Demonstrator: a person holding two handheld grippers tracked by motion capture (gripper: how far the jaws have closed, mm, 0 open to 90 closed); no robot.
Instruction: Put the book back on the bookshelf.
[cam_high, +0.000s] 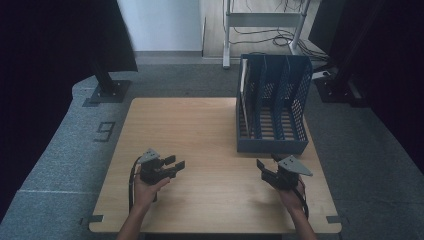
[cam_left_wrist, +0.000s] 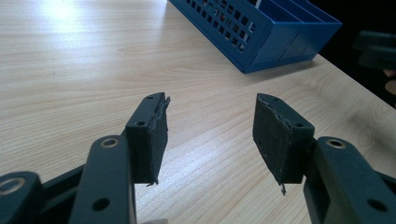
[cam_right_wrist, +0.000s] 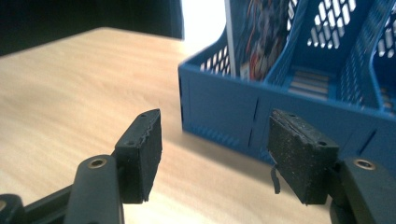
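Blue file rack (cam_high: 272, 107) at the table's far right; both grippers empty, jaws apart.

Rack: blue plastic, perforated walls, several upright slots; a printed booklet (cam_right_wrist: 254, 37) stands in the leftmost slot, its print too blurred to read. Right gripper (cam_high: 265, 170) sits just in front of the rack, left gripper (cam_high: 175, 162) well apart from it. Pale wood-grain table (cam_high: 200, 125), grey carpet, a "9" (cam_high: 104, 131) marked on the floor, dark curtains at the sides.

I count two grippers — my left gripper (cam_high: 172, 165) and my right gripper (cam_high: 266, 170) — each with two black jaws. One blue file rack (cam_high: 272, 145) stands on one wooden table (cam_high: 190, 125), with three compartments and, I think, one magazine (cam_right_wrist: 257, 37) inside.
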